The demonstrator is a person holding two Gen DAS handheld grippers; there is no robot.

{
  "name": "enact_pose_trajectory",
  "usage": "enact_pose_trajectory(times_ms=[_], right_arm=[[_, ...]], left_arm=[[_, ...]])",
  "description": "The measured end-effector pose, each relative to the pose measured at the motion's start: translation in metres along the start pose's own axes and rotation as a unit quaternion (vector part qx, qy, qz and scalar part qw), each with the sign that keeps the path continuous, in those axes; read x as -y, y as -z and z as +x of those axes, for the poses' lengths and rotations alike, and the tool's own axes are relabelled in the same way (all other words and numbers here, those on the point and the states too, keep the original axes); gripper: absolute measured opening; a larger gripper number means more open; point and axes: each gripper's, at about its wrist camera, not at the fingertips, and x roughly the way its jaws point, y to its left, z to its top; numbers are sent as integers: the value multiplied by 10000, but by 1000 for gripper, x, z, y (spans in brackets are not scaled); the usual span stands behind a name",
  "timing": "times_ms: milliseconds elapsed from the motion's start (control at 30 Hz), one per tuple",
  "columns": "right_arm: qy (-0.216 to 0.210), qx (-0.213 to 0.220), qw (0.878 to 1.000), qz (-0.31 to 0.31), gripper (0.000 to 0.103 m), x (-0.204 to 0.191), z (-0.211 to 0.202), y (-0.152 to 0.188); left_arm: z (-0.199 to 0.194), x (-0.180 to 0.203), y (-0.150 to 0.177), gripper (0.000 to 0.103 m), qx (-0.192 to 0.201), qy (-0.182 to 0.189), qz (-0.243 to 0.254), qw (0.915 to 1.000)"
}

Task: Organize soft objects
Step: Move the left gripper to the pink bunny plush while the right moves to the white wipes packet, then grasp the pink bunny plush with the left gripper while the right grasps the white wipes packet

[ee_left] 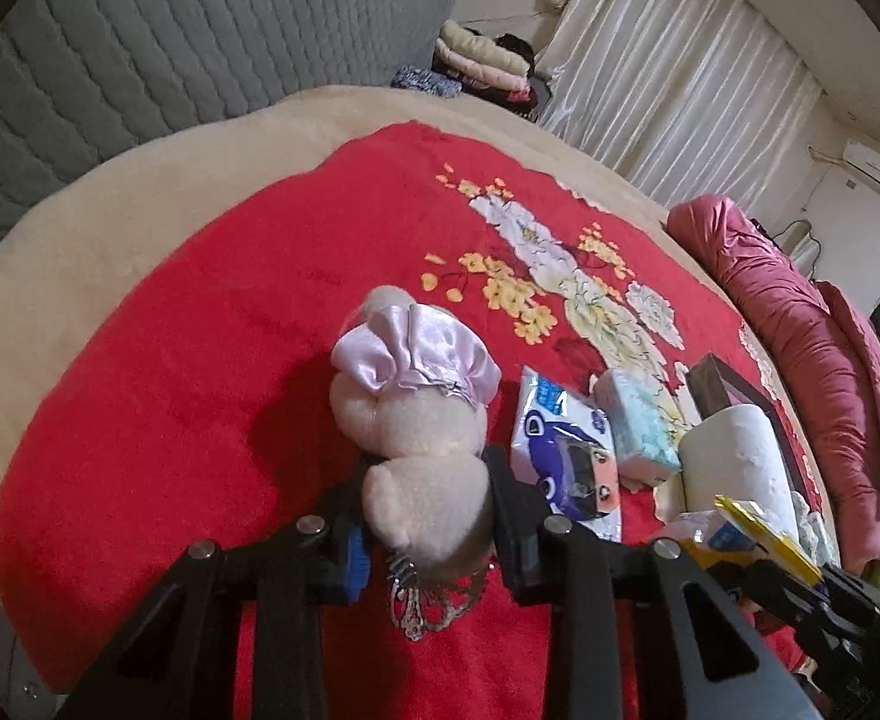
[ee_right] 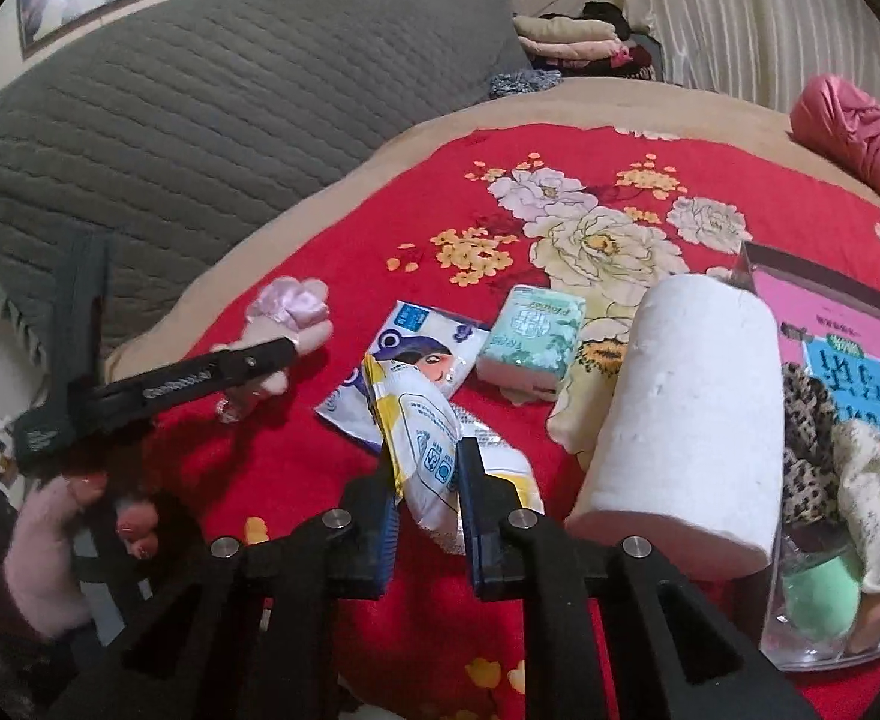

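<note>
Clear box [ee_right: 847, 630], frame right: leopard cloth [ee_right: 811, 420], green sponge [ee_right: 817, 594]. Left claw [ee_left: 428, 504] clamped on plush bunny [ee_left: 416, 414], long axis pointing up-frame; right claw [ee_right: 425, 480] clamped on yellow-white packet [ee_right: 434, 438].

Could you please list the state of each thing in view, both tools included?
left tool: shut on plush toy
plush toy: gripped, lying on blanket
right tool: shut on white-yellow packet
white-yellow packet: gripped
paper roll: tilted, leaning
clear box: open, partly filled

plush toy [ee_left: 416, 396] left of tissue pack [ee_left: 562, 450] | paper roll [ee_left: 733, 456] right of both
</note>
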Motion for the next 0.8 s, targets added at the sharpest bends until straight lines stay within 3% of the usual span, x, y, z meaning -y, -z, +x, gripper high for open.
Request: enact_pose_trajectory(times_ms=[267,533,800], right_arm=[[-123,65,9993,359,16,11,-2,-5],[-282,608,9962,564,16,21,-33,-14],[-213,1083,9903,844,16,38,-72,-17]], left_arm=[[-14,12,2,33,96,-37,192,9998],[-50,43,-1,33,511,76,479,9975],[-71,89,-3,33,582,424,823,9940]])
